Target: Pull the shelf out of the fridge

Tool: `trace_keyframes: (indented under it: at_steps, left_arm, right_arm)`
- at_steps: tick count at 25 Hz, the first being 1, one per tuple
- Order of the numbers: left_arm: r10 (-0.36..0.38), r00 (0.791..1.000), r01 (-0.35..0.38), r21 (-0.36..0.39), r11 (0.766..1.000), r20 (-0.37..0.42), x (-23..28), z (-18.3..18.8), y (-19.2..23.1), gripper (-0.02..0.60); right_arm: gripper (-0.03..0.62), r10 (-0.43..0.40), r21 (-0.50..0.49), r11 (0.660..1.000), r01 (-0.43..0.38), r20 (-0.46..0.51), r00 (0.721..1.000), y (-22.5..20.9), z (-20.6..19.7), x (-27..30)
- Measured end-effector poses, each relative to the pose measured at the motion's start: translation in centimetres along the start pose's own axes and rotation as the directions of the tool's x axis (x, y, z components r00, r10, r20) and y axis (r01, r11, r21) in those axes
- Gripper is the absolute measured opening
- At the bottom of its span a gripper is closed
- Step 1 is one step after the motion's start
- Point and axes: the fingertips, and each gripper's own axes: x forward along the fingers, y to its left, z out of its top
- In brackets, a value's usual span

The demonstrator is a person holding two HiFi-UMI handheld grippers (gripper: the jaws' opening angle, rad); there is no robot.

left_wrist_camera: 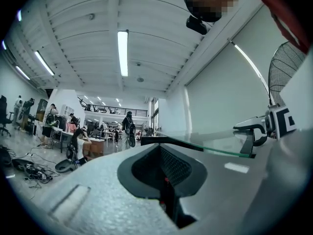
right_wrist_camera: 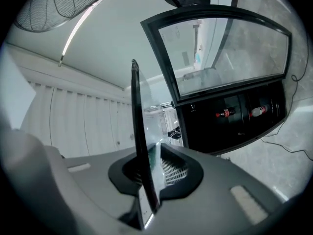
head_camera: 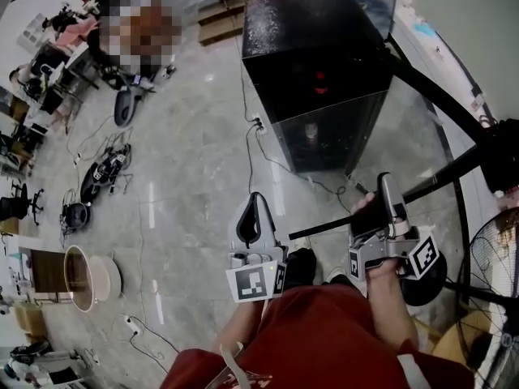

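Left gripper [head_camera: 258,205]: claw pinched shut, empty. The glass shelf [right_wrist_camera: 139,131], already clear of the fridge [head_camera: 316,71], sits clamped in the right gripper [head_camera: 389,194] by its dark-framed edge. It is stiff, slick, probably heavy and breakable, so grip the framed edges.

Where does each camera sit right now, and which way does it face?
Head view: on the person's head, steeply down at the floor and fridge; both forearms, the left gripper and right gripper show.
Left gripper view: on the left gripper, across the hall; its shut jaws show.
Right gripper view: on the right gripper, toward the open fridge; its jaws clamp the shelf.
Shared: all three show the shelf.
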Motion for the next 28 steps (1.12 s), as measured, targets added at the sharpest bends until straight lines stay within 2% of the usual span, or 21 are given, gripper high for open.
trace_keyframes:
  at_steps: [5, 28]
  left_arm:
    - [-0.003, 1.0, 0.003, -0.005, 1.0, 0.016, 0.3, 0.8, -0.2, 0.005]
    - [0.001, 0.999, -0.001, -0.018, 1.0, 0.037, 0.5, 1.3, 0.7, 0.005]
  right_arm:
    - [0.029, 0.019, -0.005, 1.0, -0.019, 0.006, 1.0, 0.8, 0.3, 0.6]
    - [0.031, -0.006, 0.03, 1.0, 0.005, 0.041, 0.999, -0.3, 0.4, 1.0]
